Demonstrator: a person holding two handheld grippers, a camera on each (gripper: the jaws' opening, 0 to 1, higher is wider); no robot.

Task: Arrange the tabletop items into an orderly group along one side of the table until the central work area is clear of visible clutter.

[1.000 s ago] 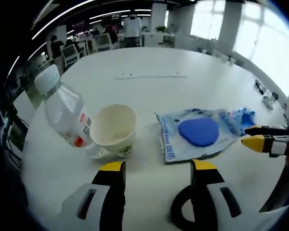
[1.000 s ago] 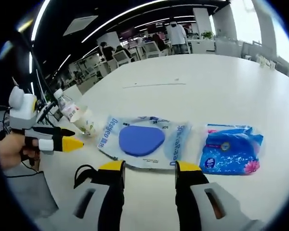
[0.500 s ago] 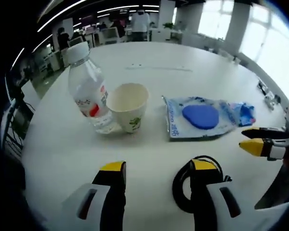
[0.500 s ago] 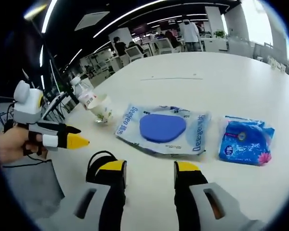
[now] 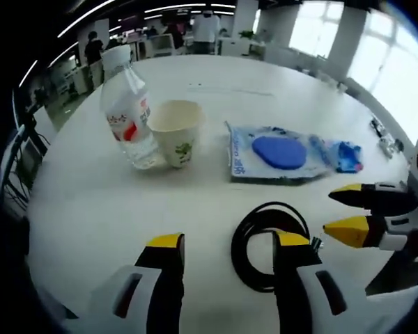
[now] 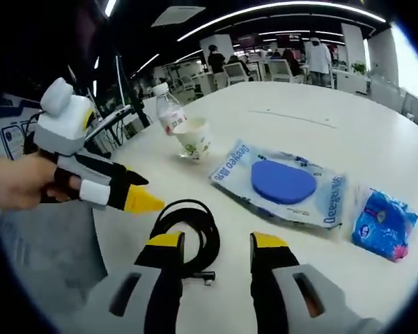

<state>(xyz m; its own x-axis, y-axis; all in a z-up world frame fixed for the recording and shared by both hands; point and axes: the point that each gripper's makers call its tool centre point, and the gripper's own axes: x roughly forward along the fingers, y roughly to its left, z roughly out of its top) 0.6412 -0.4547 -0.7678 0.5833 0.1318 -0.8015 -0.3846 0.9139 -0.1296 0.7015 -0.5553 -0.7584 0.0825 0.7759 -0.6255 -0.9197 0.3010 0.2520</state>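
Wipes pack (image 6: 284,186) lettered "Deeyeo", mid desk (image 5: 216,90); bottle (image 5: 127,111), cup (image 5: 176,131) left of it, blue tissue pack (image 6: 383,224) right, coiled cable (image 5: 268,240) nearest. Left tool (image 5: 226,245) open, empty; right tool (image 6: 210,241) likewise.

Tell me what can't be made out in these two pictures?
- Black cable: left gripper view, its near loop is hidden behind that gripper's jaw.
- Wet wipes pack: right gripper view, print too small to read.
- Bottle label: left gripper view, blurred.
- Background people: both views, too small.

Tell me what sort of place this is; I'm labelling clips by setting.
Probably an open-plan office: a large white table, office chairs and people standing behind, long ceiling strip lights.
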